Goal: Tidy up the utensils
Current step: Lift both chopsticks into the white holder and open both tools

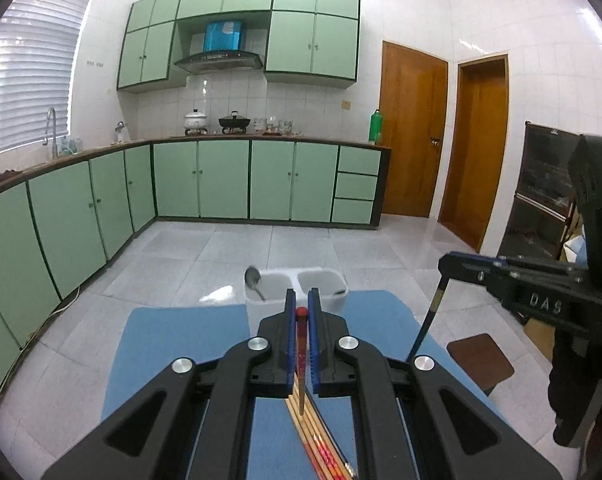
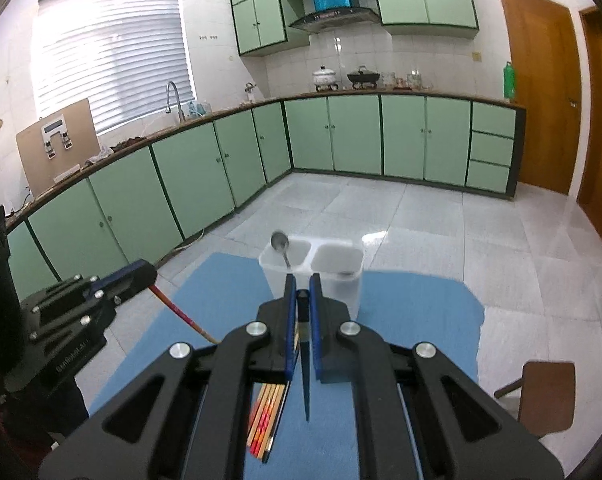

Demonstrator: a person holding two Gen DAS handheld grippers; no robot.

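- Chopsticks were held aloft, near the white divided holder [image 2: 313, 264]: red one [image 1: 301, 344] pinched in left jaws, dark one [image 2: 304, 364] in right.
- Tips were best lowered vertically into one compartment.

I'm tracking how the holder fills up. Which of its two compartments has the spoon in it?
The left compartment of the white holder: the spoon stands in it, bowl up above the rim. The right compartment shows no spoon.
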